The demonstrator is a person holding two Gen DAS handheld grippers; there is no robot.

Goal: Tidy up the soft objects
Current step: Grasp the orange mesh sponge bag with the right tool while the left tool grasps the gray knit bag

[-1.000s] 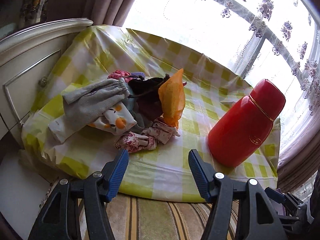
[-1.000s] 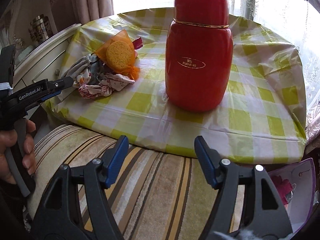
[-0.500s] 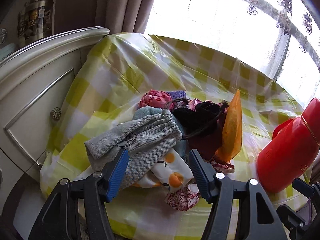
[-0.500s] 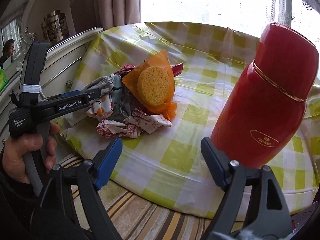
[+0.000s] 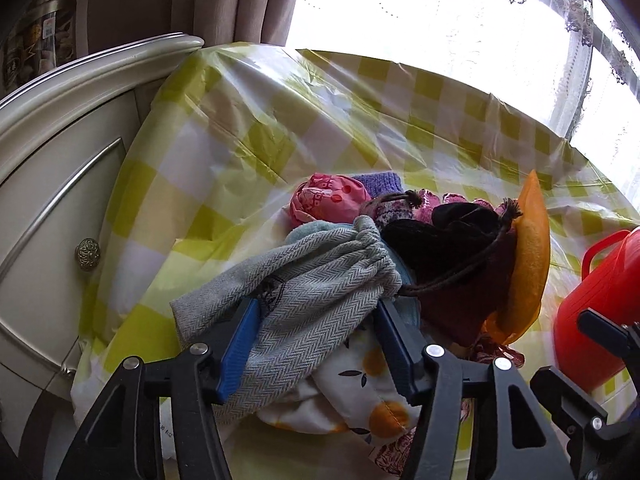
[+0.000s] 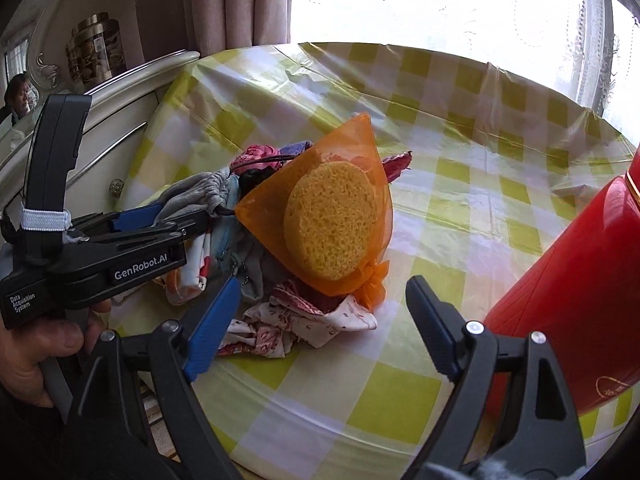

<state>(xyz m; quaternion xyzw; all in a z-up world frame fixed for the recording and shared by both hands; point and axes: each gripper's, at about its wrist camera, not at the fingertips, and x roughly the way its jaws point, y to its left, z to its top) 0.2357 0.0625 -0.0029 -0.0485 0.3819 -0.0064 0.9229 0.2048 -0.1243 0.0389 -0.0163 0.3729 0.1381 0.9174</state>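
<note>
A pile of soft things lies on the yellow-checked tablecloth (image 5: 248, 128). On top is a grey herringbone drawstring pouch (image 5: 304, 296). Around it are a dark maroon pouch (image 5: 452, 264), a pink cloth (image 5: 324, 200), an orange-print white cloth (image 5: 360, 392) and an orange mesh bag with a round sponge (image 6: 332, 220). My left gripper (image 5: 316, 344) is open, its blue pads on either side of the grey pouch; it also shows in the right wrist view (image 6: 136, 220). My right gripper (image 6: 320, 332) is open, just before a floral cloth (image 6: 296, 320).
A tall red flask (image 6: 580, 312) stands on the table at the right, close to my right gripper's right finger. A cream cabinet (image 5: 52, 184) with a knob adjoins the table at the left. Curtains and a bright window lie behind.
My left gripper has moved forward over the pile, so its open fingers now straddle the grey pouch. My right gripper has moved closer to the pile and the sponge bag.
</note>
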